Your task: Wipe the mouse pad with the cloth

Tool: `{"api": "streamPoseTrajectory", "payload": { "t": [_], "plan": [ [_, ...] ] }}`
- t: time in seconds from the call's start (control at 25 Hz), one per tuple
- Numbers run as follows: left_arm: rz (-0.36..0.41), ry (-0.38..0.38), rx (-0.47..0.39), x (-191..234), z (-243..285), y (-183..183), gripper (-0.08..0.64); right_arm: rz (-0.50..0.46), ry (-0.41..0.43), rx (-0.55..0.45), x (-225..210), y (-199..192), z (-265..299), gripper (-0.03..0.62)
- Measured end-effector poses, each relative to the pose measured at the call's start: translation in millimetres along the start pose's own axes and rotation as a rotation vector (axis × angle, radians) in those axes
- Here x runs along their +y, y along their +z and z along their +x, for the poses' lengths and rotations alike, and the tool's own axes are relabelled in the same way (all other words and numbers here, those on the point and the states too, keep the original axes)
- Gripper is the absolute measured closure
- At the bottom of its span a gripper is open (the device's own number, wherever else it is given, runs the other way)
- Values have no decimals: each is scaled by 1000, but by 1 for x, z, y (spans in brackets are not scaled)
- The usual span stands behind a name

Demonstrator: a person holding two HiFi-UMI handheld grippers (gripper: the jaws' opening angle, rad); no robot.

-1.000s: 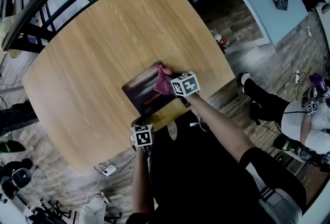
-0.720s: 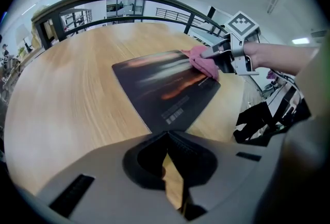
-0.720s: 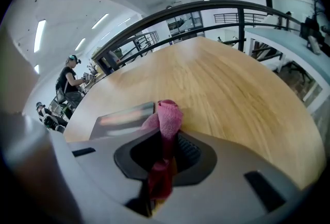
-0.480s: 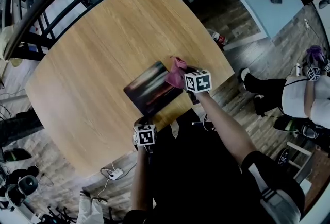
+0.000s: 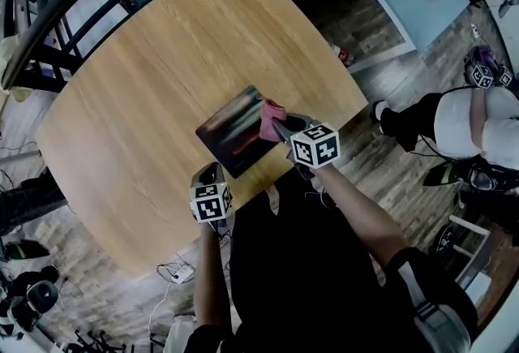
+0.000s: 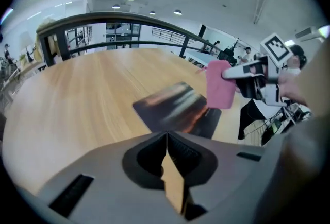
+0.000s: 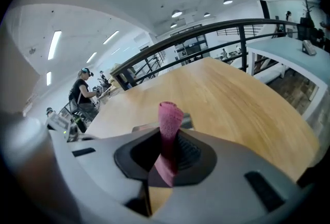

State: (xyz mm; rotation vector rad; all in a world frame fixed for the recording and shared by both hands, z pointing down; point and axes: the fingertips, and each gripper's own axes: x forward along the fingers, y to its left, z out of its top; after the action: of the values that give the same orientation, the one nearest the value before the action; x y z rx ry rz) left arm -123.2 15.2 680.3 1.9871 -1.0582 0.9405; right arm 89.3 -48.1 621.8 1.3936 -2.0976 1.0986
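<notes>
Head view: your cloth [image 5: 271,118] hung above the mouse pad [image 5: 233,132].
Your right gripper [image 7: 167,138] pinched it; left gripper [image 6: 166,138] jaws met, empty.

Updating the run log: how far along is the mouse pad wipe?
Done: the cloth is picked up, clamped in the right gripper's jaws. In hand: it hangs at the right edge of the mouse pad; contact is unclear. Left: the pad shows no sign of how much is wiped. The left gripper, jaws shut and empty, sits near the table edge.
</notes>
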Motion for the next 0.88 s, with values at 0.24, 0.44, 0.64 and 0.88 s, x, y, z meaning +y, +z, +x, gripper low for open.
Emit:
{"api": "streamPoseTrajectory", "payload": {
  "t": [0.24,0.44,0.64,0.88],
  "plan": [
    [103,-13,-22,55,15,48,532,-59,160,127,85,-54,11,528],
    [230,-121,50,45,42,56,532,-168,318,295,149,-117,26,528],
    [326,-135,133,34,69,45,534,-246,376,385,177,-152,45,528],
    [242,-135,161,37,74,39,535,-277,366,442,174,-166,72,528]
  ]
}}
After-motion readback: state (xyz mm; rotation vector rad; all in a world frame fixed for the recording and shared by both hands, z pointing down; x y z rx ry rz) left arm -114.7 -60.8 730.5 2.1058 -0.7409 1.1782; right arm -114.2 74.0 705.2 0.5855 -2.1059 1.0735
